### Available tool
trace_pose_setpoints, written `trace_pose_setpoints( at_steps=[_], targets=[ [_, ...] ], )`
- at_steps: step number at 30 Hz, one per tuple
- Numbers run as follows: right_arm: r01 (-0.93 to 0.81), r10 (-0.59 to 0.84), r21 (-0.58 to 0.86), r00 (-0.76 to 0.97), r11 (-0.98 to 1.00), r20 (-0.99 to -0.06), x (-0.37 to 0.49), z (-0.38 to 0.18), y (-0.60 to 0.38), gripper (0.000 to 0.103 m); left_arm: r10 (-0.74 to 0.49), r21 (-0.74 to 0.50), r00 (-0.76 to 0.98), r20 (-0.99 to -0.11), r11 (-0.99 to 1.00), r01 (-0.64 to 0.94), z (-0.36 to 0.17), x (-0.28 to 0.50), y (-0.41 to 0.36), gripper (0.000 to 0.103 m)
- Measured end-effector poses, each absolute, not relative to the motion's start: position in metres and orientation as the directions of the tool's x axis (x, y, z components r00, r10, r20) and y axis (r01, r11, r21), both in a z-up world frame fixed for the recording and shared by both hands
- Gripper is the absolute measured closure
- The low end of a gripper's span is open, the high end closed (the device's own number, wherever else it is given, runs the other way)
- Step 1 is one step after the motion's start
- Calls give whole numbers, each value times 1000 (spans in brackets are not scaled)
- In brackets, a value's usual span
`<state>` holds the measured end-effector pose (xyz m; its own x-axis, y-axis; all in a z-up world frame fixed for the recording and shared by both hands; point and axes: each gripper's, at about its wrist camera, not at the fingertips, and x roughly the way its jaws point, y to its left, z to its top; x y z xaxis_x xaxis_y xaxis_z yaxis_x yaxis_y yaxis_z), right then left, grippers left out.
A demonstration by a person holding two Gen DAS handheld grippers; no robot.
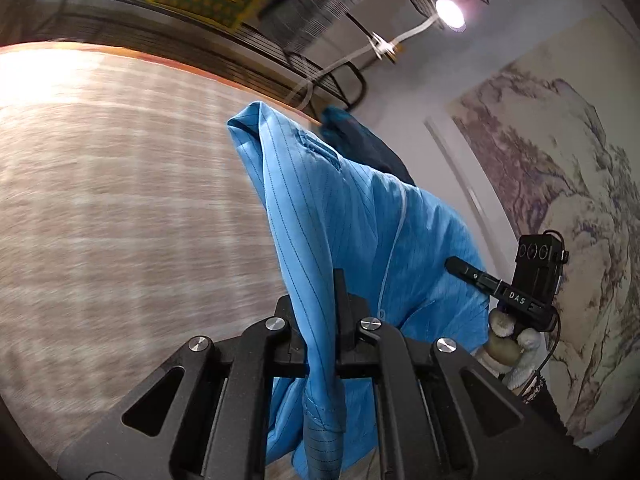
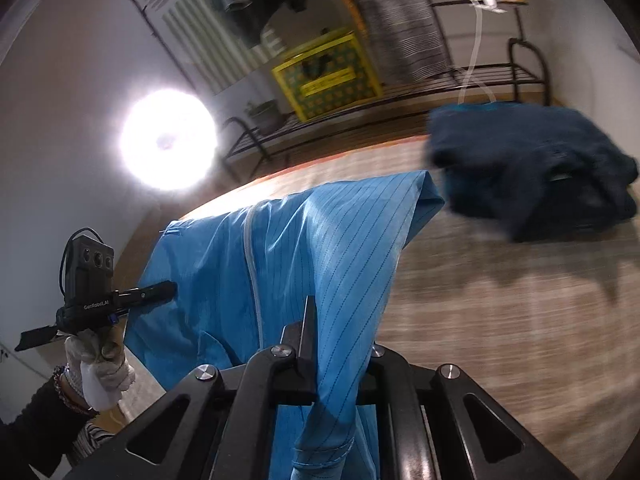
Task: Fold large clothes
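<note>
You had left tongs (image 1: 320, 320) and right tongs (image 2: 320, 344) both clamped on blue garment (image 1: 320, 208), cloth hanging between them above desk (image 1: 120, 200). Dark folded pile (image 2: 536, 168) lay beyond right tongs. Best kept edge taut, level.

A wood-grain counter (image 2: 500, 320) fills the lower part of both wrist views, its surface blurred. Behind its far edge stands a black wire rack (image 2: 400, 96) with curved end rails. On the rack sits a yellow patterned box (image 2: 326, 74) bearing a paler label, and just beside the box a grey ribbed roll (image 2: 396, 20) leans upward. A small potted plant (image 2: 262, 114) stands at the rack's other end, near a bright round lamp (image 2: 170, 140). A white strap (image 2: 476, 40) hangs from a clip above the rack. On the wall to the side of the rack hangs a pale landscape painting (image 1: 560, 184) of trees and rocks.
</note>
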<state>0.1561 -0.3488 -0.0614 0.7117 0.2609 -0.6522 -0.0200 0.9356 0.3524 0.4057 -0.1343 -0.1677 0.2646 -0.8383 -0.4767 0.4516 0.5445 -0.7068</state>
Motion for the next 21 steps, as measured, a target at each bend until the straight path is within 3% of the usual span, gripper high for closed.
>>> trace_pose_setpoints(
  at_steps=[11, 21],
  targets=[
    [124, 91, 288, 770, 950, -632, 134, -19, -464, 98, -877, -684, 174, -449, 462, 565, -119, 432, -281, 98],
    [226, -82, 171, 800, 959, -595, 179, 34, -559, 98, -894, -649, 175, -413, 423, 633, -72, 494, -393, 98]
  ],
)
